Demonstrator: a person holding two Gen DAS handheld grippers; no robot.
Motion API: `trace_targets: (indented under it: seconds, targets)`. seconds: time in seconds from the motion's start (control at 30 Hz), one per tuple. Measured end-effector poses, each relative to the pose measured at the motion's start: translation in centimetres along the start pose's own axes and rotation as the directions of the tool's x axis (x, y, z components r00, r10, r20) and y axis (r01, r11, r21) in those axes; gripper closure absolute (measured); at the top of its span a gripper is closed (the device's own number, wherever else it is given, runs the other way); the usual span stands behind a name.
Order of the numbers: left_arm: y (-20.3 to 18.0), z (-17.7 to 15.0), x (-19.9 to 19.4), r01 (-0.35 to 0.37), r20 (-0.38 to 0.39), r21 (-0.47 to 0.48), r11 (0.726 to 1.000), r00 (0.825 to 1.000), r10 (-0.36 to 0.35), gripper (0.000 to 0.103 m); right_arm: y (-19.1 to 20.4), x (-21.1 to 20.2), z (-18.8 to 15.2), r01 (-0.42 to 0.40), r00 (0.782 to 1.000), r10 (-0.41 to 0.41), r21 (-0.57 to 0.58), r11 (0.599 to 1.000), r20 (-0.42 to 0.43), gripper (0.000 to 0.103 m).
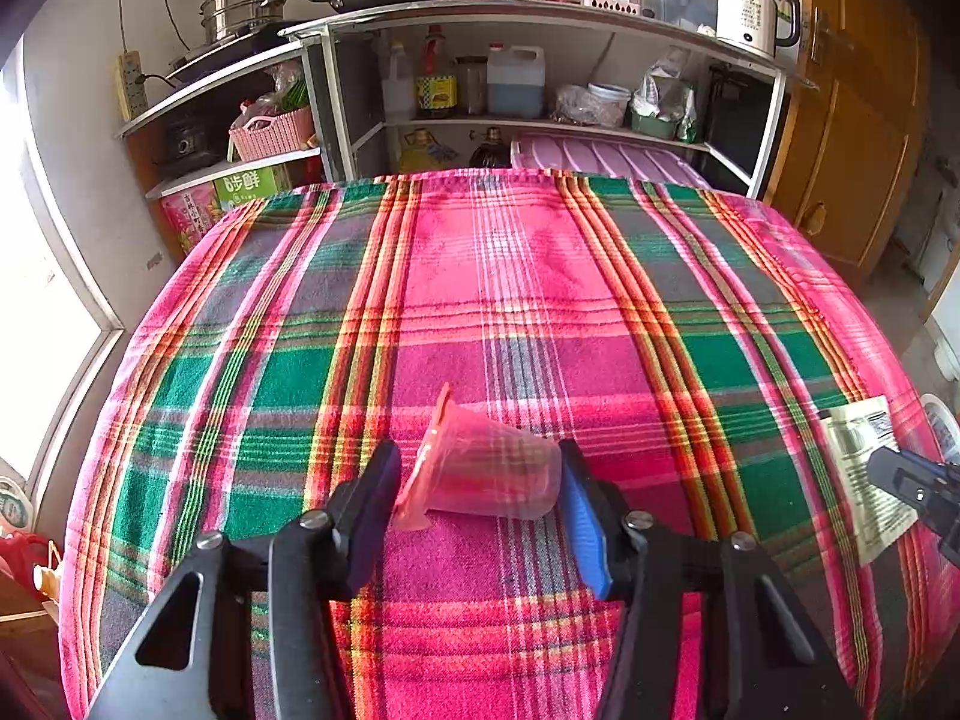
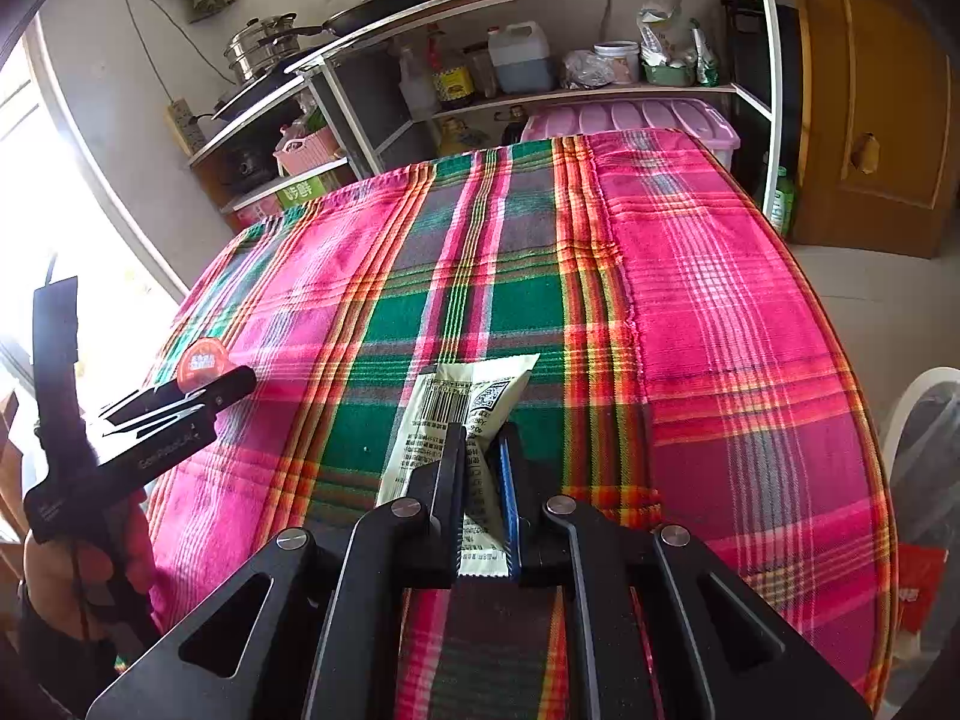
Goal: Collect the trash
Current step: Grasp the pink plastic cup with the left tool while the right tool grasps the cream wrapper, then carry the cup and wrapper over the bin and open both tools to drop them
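The left gripper (image 1: 480, 480) sits low over the table w/ the plaid cloth (image 1: 540, 276). A see-thru pink cup (image 1: 480, 474) lies on its side right between the two fingers. Its long way runs across, from one finger to the other: open rim and torn lid flap by the left finger, flat bottom by the blue pad (image 1: 585, 516) on the right. The bottom looks like it touches that pad. On the rim side I can't tell if the finger touches yet. So the jaws are apart, w/ the cup inside, not squeezed.

That's the key bit: the cup is already lined up in the gap, so I think the next move is just a squeeze end to end. A thin cup may squash or pop out, so go soft.

The right gripper (image 2: 480, 450) is pinched tight on a white wrapper (image 2: 462, 408) w/ a barcode. The far end of the wrapper rests on the cloth.

A white bin rim (image 2: 912, 396) shows past the table's right edge, nearer the right gripper. Prob the trash goes there.
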State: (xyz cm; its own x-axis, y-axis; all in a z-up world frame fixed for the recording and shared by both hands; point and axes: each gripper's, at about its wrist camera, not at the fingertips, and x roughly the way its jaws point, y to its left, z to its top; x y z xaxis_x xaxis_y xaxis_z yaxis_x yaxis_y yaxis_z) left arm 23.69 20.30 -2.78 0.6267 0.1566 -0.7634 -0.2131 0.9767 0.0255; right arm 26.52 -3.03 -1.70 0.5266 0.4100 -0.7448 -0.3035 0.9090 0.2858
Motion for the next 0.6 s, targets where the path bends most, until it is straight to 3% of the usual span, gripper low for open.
trace_targets:
  seconds: [0.07,0.23,0.6]
  targets:
    - [-0.1,0.1,0.3,-0.014,-0.013,-0.001,1.000,1.000,0.014,0.059,-0.5,-0.5,-0.1,-0.002,1.000,0.002,0.003,1.000,0.007,0.092]
    - [-0.4,-0.1,-0.6,-0.026,0.019,-0.017,1.000,0.999,0.027,0.060,-1.6,-1.8,-0.6,-0.011,1.000,0.011,0.024,1.000,0.024,0.092]
    - [-4.7,-2.7,-7.5,0.075,0.140,-0.046,0.996,0.988,-0.068,0.060,-4.4,-6.6,-2.9,-0.041,0.996,0.038,0.046,0.998,0.076,0.092]
